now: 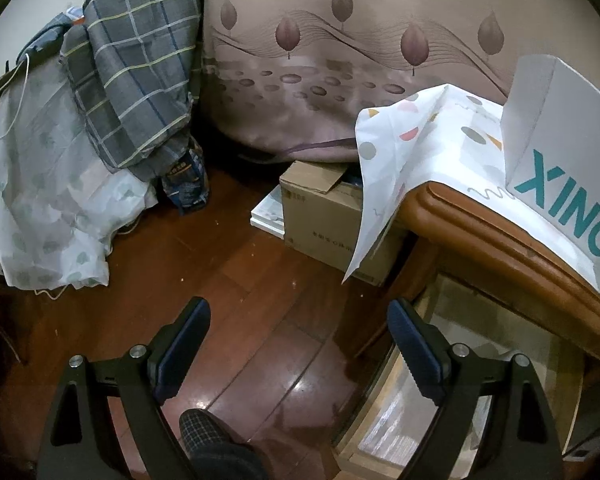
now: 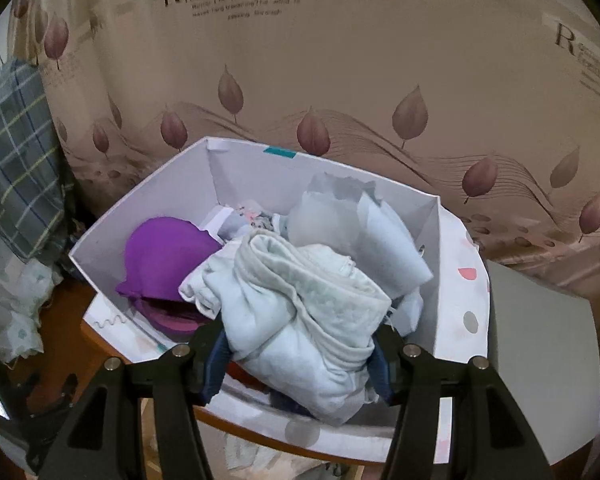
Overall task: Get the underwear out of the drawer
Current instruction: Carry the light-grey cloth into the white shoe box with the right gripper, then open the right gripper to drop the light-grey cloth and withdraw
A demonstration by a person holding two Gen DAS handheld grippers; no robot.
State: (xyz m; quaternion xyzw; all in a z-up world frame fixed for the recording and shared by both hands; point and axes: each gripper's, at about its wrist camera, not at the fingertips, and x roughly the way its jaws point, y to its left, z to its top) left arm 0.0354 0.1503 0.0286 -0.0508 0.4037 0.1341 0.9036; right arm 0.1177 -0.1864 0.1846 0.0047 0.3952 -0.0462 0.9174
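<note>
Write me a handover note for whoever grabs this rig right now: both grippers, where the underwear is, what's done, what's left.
Right gripper: shut on a pale blue underwear bundle, at the near edge of the white box on the wooden table.
Left gripper: open, empty, over the wood floor beside the open drawer.
In the box: purple bra and other pale garments.
Done: bundle grasped.
Left: set it down and release; check the drawer, whose contents are unclear.

Underwear (image 2: 300,320): pale blue-white, crumpled bundle, lying over the near rim of the white box (image 2: 140,208).
Drawer (image 1: 440,380): standing pulled open below the tabletop.
</note>
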